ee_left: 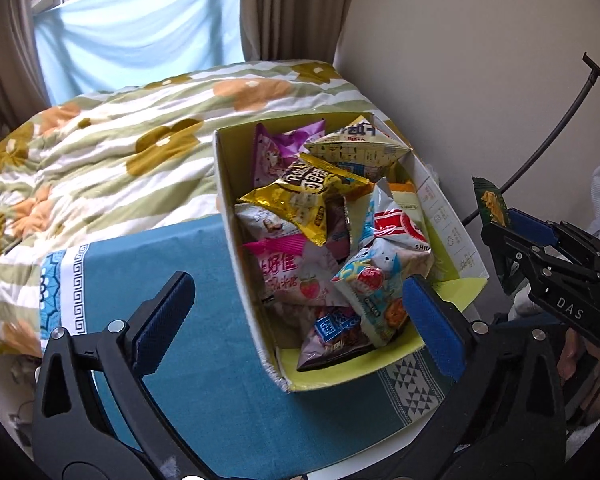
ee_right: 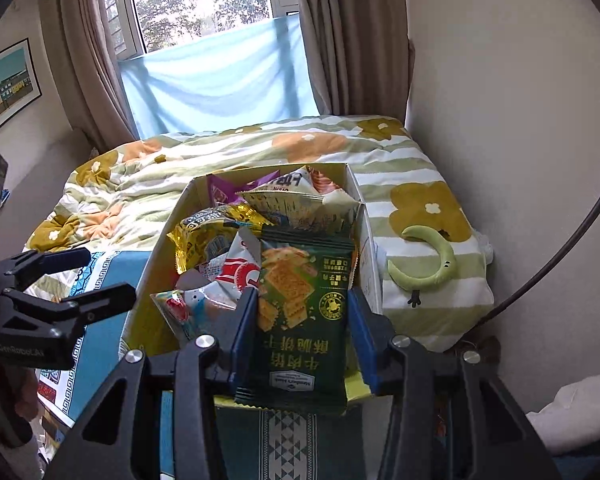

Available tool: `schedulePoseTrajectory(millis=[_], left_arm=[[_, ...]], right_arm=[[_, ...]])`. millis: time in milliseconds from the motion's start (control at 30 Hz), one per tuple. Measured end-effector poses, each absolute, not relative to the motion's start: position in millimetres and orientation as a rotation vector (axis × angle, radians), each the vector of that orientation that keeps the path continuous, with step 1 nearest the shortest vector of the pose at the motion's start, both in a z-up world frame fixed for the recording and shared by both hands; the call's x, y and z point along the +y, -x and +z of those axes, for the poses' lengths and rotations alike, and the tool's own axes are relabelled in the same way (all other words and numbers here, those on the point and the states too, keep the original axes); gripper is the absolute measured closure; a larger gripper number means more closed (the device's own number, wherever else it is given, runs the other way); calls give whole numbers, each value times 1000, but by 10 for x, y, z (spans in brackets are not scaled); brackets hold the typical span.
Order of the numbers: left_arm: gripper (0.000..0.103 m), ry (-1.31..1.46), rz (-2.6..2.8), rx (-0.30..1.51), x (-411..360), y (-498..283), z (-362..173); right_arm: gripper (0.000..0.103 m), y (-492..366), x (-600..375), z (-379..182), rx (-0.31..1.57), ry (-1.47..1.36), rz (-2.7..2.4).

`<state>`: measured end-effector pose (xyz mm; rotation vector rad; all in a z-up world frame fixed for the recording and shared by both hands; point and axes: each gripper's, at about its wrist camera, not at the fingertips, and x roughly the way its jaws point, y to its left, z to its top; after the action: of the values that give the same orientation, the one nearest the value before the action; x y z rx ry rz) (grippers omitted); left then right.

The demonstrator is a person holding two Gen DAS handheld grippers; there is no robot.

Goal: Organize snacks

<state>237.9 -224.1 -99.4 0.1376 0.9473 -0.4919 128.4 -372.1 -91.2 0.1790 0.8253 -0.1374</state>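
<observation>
Gripping a dark green cracker packet [ee_right: 304,320] between its two blue pads [ee_right: 244,332], the right gripper [ee_right: 302,332] holds it over the near end of the open cardboard snack box [ee_right: 162,240], in the lower middle of the right wrist view. The packet stands with its long axis running away from the fingers toward the box, its printed text upside down to the camera and its far crimped edge pointing at the heap of bags inside. The pads pinch it across its short width, so the bag hangs between them rather than resting on anything, as far as can be told.

The left gripper [ee_left: 296,312] is spread wide with nothing between its pads, hanging over the blue cloth [ee_left: 180,320] at the lower left of its own view, its right pad just in front of the box's near corner. From there the cracker packet [ee_left: 492,208] shows only as a thin edge at the right of the frame, clamped in the right gripper [ee_left: 500,220] beyond the box's open flap.

The box [ee_left: 228,216] is already crowded: a gold bag [ee_left: 300,196], a pink strawberry bag [ee_left: 288,272], a purple one [ee_left: 276,148]. The right hand is plainly the nearer one; dropping the packet in looks like a short move forward and down along the packet's own axis, with free room scarce.
</observation>
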Motion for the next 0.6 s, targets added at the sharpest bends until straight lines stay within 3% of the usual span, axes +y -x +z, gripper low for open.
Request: schedulePoseTrajectory(millis=[300, 333, 400, 433, 600], left_arm=[[0, -77, -384, 966, -1790, -2283, -1003], [0, -80, -375, 968, -1761, -2265, -1015], [0, -89, -362, 975, -1705, -2229, -1057], [0, -94, -355, 980, -1674, -2215, -1090], [0, -76, -356, 992, -1515, -2082, -1161]], right_arm=[[61, -1472, -3866, -999, 837, -204, -106], [55, -1505, -3890, -1044, 849, -216, -99], [25, -1516, -3913, -1119, 864, -221, -107], [2, -1494, -3911, -1137, 861, -220, -115], [0, -1313, -3791, -1132, 842, -208, -135]])
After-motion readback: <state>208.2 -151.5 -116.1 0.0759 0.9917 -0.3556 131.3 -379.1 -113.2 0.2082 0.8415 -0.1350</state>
